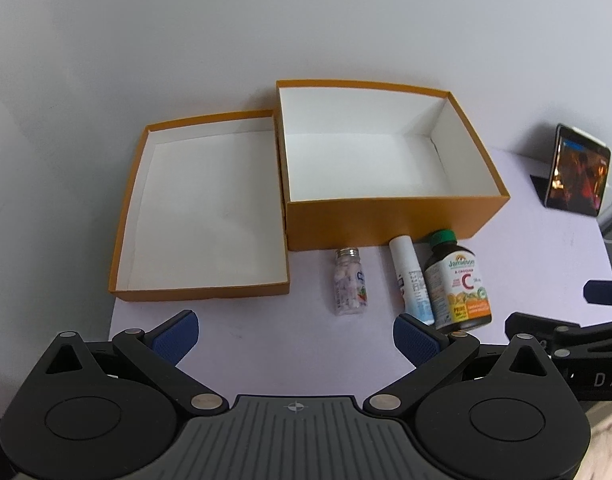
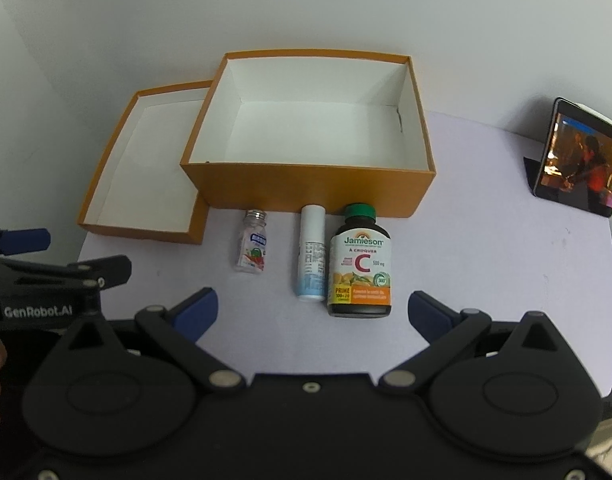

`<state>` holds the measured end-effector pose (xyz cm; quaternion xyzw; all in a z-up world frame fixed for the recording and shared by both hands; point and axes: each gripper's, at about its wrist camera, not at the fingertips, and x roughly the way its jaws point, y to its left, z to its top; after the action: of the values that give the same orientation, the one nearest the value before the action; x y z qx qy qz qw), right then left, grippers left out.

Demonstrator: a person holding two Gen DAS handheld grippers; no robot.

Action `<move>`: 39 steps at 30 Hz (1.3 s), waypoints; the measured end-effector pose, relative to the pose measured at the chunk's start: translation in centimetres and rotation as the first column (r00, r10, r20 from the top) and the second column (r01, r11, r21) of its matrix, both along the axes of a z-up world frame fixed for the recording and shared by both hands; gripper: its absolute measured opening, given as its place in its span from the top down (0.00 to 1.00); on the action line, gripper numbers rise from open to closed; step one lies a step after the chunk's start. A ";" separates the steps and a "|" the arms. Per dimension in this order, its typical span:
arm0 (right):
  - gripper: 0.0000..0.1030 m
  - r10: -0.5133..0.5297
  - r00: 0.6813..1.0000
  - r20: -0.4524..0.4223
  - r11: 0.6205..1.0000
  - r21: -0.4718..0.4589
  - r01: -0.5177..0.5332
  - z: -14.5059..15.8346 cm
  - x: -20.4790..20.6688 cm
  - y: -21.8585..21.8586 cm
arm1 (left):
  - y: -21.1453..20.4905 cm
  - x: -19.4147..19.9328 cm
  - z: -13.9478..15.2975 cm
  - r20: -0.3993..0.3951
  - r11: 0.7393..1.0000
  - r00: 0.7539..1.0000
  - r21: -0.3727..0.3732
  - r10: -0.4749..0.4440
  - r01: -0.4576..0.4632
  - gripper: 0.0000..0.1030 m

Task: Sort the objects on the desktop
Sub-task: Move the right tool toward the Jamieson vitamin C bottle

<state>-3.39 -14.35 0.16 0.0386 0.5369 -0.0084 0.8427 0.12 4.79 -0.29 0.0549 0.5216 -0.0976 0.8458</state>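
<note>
Three items lie in a row on the pale table before an orange box (image 1: 389, 218) (image 2: 306, 190) with a white inside: a small clear candy bottle (image 1: 349, 283) (image 2: 253, 246), a white spray tube (image 1: 410, 280) (image 2: 311, 254) and a dark vitamin C bottle (image 1: 459, 282) (image 2: 360, 264) with a green cap. The box's shallow orange lid (image 1: 198, 292) (image 2: 142, 232) lies open side up to its left. My left gripper (image 1: 294, 338) is open, near the table's front, short of the candy bottle. My right gripper (image 2: 313, 312) is open just in front of the tube and vitamin bottle. Neither holds anything.
A propped-up tablet (image 1: 577, 172) (image 2: 581, 160) with a lit screen stands at the right back, a white cable beside it. A white wall rises behind the box. Each gripper's fingers show at the edge of the other's view.
</note>
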 end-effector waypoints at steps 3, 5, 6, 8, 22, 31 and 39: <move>0.00 -0.023 1.000 0.000 1.000 0.004 0.023 0.0 -0.2 0.1 | -0.1 0.2 -0.2 -0.008 1.000 1.000 -0.003 -0.028 0.028 0.00; 0.00 -0.033 0.999 -0.002 0.999 0.001 0.033 0.0 -0.3 0.3 | -0.1 0.3 -0.4 -0.012 0.999 0.999 -0.005 -0.040 0.040 0.00; 0.00 -0.039 0.999 -0.003 0.999 -0.001 0.039 0.0 -0.4 0.4 | -0.1 0.4 -0.4 -0.015 0.999 0.999 -0.006 -0.046 0.046 0.00; 0.00 -0.048 0.999 -0.006 0.999 -0.001 0.048 -0.1 -0.4 0.7 | -0.1 0.5 -0.5 -0.016 0.998 0.998 -0.010 -0.056 0.056 0.00; 0.00 -0.103 0.995 0.002 0.995 -0.015 0.103 0.3 -0.8 2.5 | 0.8 2.1 -1.0 -0.010 0.990 0.990 0.009 -0.143 0.143 0.00; 0.00 -0.071 0.997 -0.010 0.997 -0.035 0.071 0.2 0.2 4.7 | 3.2 2.3 -1.1 -0.021 0.995 0.995 -0.005 -0.102 0.102 0.00; 0.00 -0.057 0.998 -0.011 0.997 -0.047 0.057 0.5 0.5 6.3 | 5.1 2.4 -0.9 -0.018 0.997 0.997 -0.016 -0.079 0.079 0.00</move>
<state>-2.90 -8.09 0.65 0.0342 0.5406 -0.0450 0.8394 2.53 9.91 -1.21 0.0684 0.5261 -0.1355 0.8368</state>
